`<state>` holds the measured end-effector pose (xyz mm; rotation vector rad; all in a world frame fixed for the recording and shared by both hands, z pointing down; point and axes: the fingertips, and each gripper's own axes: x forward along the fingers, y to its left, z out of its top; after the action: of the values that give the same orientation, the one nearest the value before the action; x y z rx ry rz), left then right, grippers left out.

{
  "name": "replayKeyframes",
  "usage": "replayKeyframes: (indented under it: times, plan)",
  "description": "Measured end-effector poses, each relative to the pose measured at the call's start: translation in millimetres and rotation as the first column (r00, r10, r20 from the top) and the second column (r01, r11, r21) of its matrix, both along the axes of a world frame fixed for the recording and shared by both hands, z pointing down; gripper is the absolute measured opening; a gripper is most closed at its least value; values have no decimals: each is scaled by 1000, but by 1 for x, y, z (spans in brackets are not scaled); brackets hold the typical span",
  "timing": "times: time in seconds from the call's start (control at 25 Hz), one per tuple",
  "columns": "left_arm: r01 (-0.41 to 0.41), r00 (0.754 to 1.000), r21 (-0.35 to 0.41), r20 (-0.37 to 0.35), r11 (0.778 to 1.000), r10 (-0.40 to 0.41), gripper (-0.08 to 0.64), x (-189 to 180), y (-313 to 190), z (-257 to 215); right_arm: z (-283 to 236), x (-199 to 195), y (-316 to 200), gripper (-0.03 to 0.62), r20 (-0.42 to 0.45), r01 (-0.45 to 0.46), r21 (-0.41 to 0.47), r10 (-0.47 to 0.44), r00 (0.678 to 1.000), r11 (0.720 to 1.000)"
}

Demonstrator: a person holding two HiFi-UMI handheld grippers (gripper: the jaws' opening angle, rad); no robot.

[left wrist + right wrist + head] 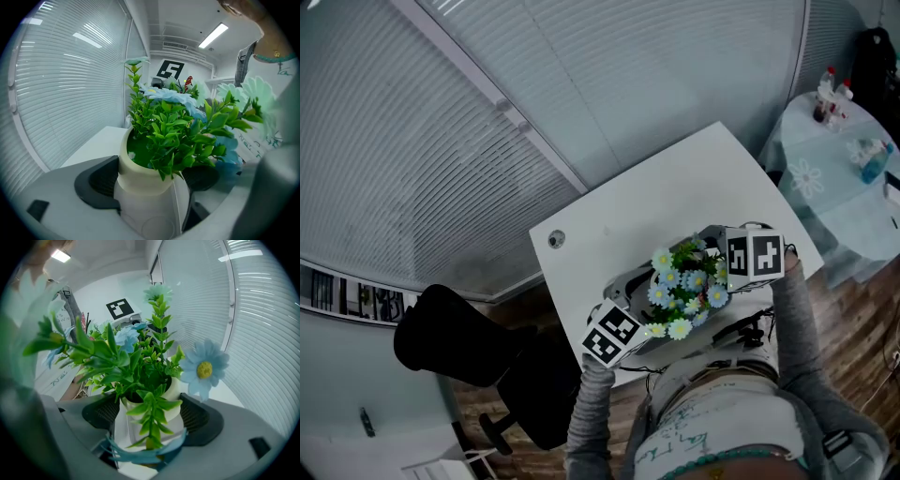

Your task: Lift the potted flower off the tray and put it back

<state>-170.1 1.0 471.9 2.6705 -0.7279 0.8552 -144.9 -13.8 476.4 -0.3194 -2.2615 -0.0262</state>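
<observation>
One pot (143,187) sits squeezed between the jaws of the left gripper (652,323) and right gripper (712,258), flowers (682,281) crowding above them, one table (619,216) below.

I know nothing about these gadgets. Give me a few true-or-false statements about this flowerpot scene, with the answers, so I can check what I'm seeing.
1. The left gripper and the right gripper each have the pot between their jaws. True.
2. The pot is black. False: it is whitish.
3. The flowers are red. False: they are pale blue with yellow centres.
4. A black chair stands beside the white table. True.
</observation>
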Motion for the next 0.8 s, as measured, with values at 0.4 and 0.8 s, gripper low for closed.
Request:
replayKeyframes:
  times: [0.4, 0.8]
  plan:
    - [-5, 1000, 0, 0, 1000, 5, 430, 1, 0, 2, 4, 0, 0, 383, -3, -3, -2, 3, 1000, 1000]
    - [-2, 1000, -2, -5, 1000, 2, 430, 0, -1, 5, 5, 0, -1, 383, -8, -1, -2, 1, 1000, 1000]
